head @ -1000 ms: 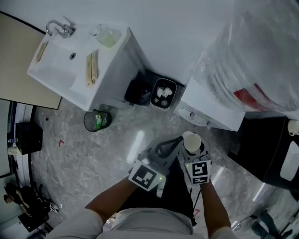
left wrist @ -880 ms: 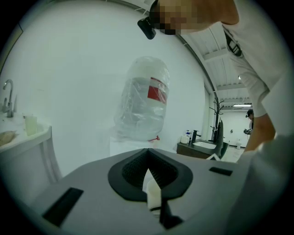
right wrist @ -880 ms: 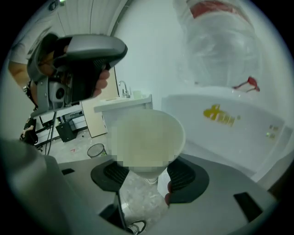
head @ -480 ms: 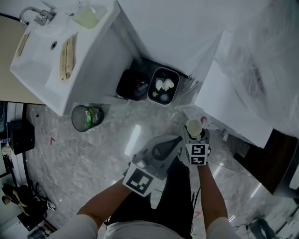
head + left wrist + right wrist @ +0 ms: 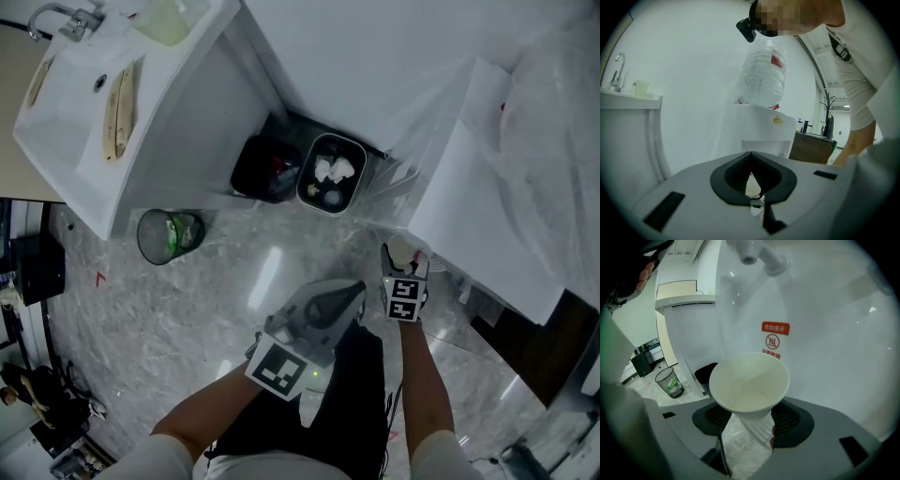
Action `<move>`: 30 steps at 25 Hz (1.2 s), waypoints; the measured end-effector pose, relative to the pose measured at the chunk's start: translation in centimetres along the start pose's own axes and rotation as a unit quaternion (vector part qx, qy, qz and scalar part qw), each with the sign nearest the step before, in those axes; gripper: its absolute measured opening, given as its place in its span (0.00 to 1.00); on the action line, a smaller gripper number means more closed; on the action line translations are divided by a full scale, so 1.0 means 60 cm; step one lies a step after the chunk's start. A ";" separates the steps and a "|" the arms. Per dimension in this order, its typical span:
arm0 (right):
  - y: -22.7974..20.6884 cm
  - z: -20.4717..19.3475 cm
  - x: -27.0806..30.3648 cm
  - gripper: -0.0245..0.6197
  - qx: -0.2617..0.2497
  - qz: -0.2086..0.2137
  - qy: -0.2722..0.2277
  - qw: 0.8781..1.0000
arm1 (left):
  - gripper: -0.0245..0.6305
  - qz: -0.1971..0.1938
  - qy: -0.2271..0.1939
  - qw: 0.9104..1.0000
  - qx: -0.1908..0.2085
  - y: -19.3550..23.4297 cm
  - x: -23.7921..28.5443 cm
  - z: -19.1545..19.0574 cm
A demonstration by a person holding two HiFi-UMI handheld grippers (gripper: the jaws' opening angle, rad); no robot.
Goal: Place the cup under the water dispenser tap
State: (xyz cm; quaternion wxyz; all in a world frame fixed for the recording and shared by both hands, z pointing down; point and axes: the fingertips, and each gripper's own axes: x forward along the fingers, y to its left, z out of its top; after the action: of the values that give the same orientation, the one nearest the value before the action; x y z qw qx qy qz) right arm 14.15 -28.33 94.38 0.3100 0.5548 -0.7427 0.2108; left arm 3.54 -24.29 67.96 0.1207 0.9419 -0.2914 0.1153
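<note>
Paper cup (image 5: pixel 749 380) pinched mouth-up between the fingers of the right gripper (image 5: pixel 750 423), tap (image 5: pixel 751 250) above and ahead of them, so that water would fall in; left gripper (image 5: pixel 757 192) fingers pressed together, empty, clear of the approach.

The right gripper (image 5: pixel 751 423) holds a white paper cup (image 5: pixel 749 383) between its two dark jaws, one jaw on each side of the cup's lower part. The cup's mouth faces up and there is nothing inside. Above the cup, not touching it, a white tap (image 5: pixel 751 250) sticks out of the water dispenser (image 5: pixel 825 357). The dispenser's white front has a red label (image 5: pixel 776 328). On the speckled floor (image 5: pixel 745 453), far to the left, stands a wire bin (image 5: pixel 669 382), with a black bin (image 5: pixel 704 373) nearer the cup
</note>
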 end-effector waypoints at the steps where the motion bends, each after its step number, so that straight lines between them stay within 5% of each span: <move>1: -0.002 -0.004 0.005 0.44 0.000 -0.001 0.002 1.000 | 0.04 0.000 0.000 1.000 -0.002 0.000 0.002 -0.002; 17: -0.010 -0.020 0.010 0.48 0.008 0.021 0.026 0.999 | 0.04 -0.001 -0.003 1.000 -0.008 -0.011 0.013 0.006; 30: 0.046 0.061 -0.199 0.50 0.027 0.043 0.029 0.998 | 0.04 -0.009 -0.003 1.000 -0.010 -0.058 -0.051 0.109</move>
State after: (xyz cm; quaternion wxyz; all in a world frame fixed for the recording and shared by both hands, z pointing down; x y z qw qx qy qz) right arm 13.00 -21.65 83.54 0.3069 0.5246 -0.7503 0.2601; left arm 4.05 -21.84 60.32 0.1304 0.9435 -0.2845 0.1089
